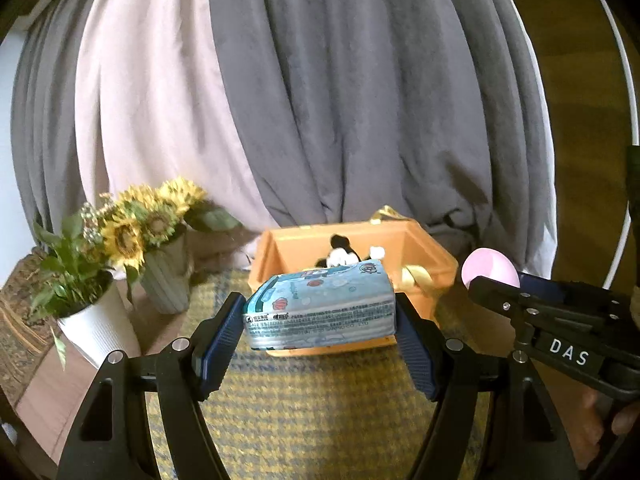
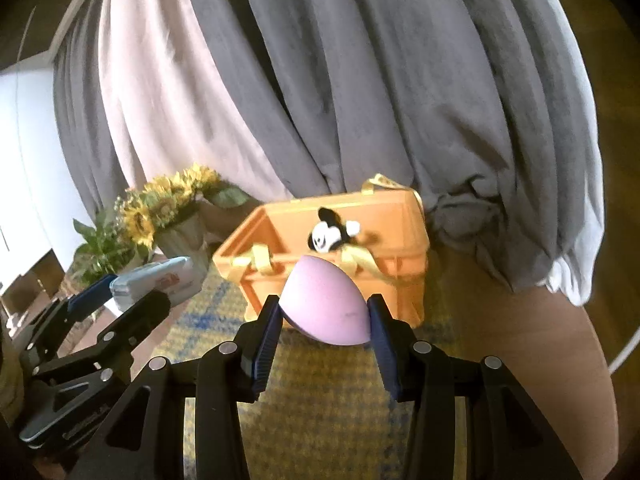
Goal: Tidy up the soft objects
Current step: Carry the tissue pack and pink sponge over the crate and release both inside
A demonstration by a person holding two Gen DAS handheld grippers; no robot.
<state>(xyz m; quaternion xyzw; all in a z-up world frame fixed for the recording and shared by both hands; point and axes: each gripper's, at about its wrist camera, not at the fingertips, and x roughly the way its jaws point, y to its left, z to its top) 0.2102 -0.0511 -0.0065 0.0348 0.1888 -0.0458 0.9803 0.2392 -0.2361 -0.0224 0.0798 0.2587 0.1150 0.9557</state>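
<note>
My left gripper point(image 1: 320, 312) is shut on a light blue tissue pack point(image 1: 320, 306) and holds it in the air in front of an open orange box point(image 1: 436, 260). A black-and-white mouse plush point(image 1: 340, 254) lies inside the box. My right gripper point(image 2: 325, 314) is shut on a pink egg-shaped sponge point(image 2: 326, 308), held before the same orange box point(image 2: 400, 236), where the plush point(image 2: 328, 236) also shows. The left gripper with the tissue pack point(image 2: 156, 280) appears at the left of the right wrist view. The pink sponge point(image 1: 490, 270) shows at the right of the left wrist view.
The box stands on a yellow-blue checked mat point(image 1: 312, 408) on a wooden table point(image 2: 532, 360). A sunflower vase point(image 1: 164, 276) and a white plant pot point(image 1: 100, 328) stand to the left. Grey and pink curtains point(image 1: 340, 100) hang behind. Yellow ribbons point(image 2: 356, 260) drape over the box.
</note>
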